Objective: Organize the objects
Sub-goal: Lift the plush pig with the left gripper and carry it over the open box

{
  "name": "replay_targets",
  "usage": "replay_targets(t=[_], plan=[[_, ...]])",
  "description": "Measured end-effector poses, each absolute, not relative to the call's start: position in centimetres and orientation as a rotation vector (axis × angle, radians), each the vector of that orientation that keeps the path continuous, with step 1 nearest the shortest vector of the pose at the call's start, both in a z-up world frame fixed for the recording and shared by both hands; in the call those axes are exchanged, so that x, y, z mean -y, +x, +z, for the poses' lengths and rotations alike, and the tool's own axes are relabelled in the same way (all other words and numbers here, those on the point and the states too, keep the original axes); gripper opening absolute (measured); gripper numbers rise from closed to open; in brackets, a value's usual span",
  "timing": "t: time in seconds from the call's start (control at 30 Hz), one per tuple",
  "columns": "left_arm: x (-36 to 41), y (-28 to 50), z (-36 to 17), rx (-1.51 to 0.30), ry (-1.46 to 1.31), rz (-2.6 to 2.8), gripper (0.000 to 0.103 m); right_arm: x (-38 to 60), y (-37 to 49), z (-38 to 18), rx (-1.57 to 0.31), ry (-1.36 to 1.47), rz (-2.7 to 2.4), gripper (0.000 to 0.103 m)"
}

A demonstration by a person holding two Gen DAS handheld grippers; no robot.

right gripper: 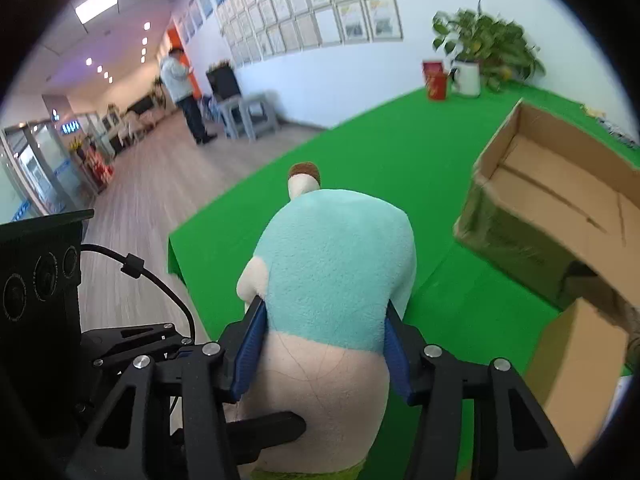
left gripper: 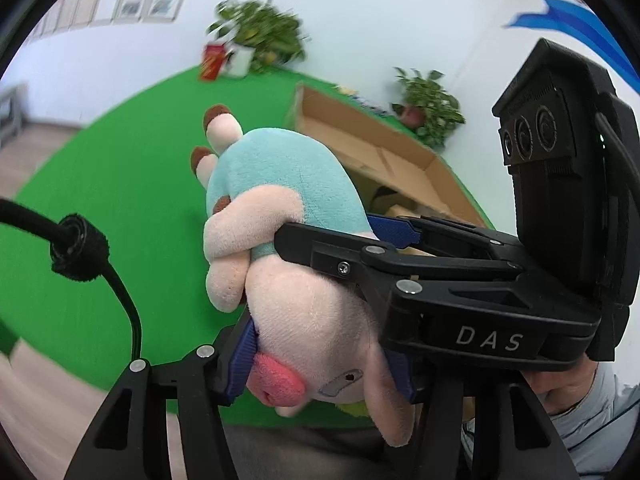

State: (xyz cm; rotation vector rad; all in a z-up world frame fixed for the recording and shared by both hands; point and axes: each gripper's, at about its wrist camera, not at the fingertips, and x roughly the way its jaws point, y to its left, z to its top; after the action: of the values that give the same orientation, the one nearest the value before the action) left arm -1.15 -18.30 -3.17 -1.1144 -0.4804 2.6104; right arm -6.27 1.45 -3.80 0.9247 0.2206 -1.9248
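While both tongs grip it, the plush pig (left gripper: pixel 280 240) hangs in the air above the green mat (left gripper: pixel 120 200), and the coming move turns on how it lies to the cardboard box (right gripper: pixel 560 208): in both views the open box stands to the right of the toy and a little beyond it, so the carry, as I judge it, must go rightward. Left of the box, the left gripper (left gripper: pixel 324 356) is clenched on the toy's pink head, its blue pads pressed against either side of the face. Closer to the box, the right gripper (right gripper: pixel 322 344) is clamped across the body where the teal shirt meets the pink. The pig's long axis runs away from both cameras, head near, brown-tipped feet far. The right gripper seems the nearer to the box. By count: one plush pig, one open box, two grippers, two potted plants (left gripper: pixel 260 36) beyond the box, one red carton (right gripper: pixel 436 80).
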Motion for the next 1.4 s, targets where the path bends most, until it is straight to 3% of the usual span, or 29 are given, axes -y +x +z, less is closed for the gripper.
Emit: replay_targets(t=[0.33, 0.53, 0.7, 1.03, 1.23, 1.4], plan=[[7.4, -10.1, 7.2, 0.093, -0.830, 2.564, 0.054, -10.3, -12.2, 5.6, -0.062, 0.690, -2.224, 0.052], [3.2, -15.4, 13.9, 0.060, -0.653, 2.511, 0.054, -12.0, -17.1, 11.6, -0.059, 0.530, -2.358, 0.052], [2.8, -21.4, 15.9, 0.109, -0.671, 2.461, 0.054, -12.0, -20.1, 12.8, -0.074, 0.539, -2.403, 0.052], [3.6, -29.1, 11.2, 0.186, -0.919, 2.408, 0.054, -10.3, -25.5, 6.5, -0.006, 0.723, -2.359, 0.052], [7.1, -33.2, 3.8, 0.230, -1.051, 2.354, 0.054, -9.0, -27.4, 2.4, 0.010, 0.845, -2.304, 0.052], [9.5, -31.1, -1.4, 0.250, -1.143, 2.332, 0.054, -7.9, -28.9, -0.5, 0.049, 0.951, -2.244, 0.052]])
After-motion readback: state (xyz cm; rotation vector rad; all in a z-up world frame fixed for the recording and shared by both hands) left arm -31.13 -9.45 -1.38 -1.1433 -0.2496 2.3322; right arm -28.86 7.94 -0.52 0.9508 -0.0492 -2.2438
